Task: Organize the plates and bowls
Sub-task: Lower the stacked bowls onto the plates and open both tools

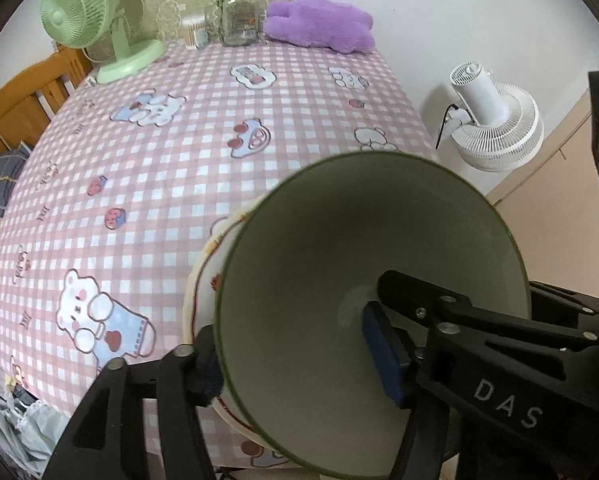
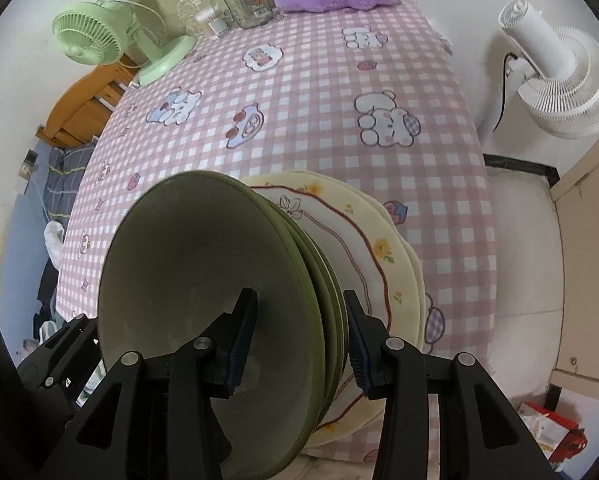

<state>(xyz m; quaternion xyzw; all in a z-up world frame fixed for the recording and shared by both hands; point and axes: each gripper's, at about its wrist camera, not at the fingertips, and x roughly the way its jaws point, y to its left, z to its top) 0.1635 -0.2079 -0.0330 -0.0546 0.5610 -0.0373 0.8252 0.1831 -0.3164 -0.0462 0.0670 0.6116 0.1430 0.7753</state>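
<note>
The tablecloth is pink-and-white gingham printed with white cartoon bears, blue outfits and red strawberries. The top bowl is olive green outside, paler grey-green inside. The plates beneath are cream with yellow flowers and a wavy dark-red line. The desk fan is mint green, the plush toy purple, the floor fan white.

The left claw grips the stacked green bowl and patterned plate, tilted on edge over the checked table.
</note>
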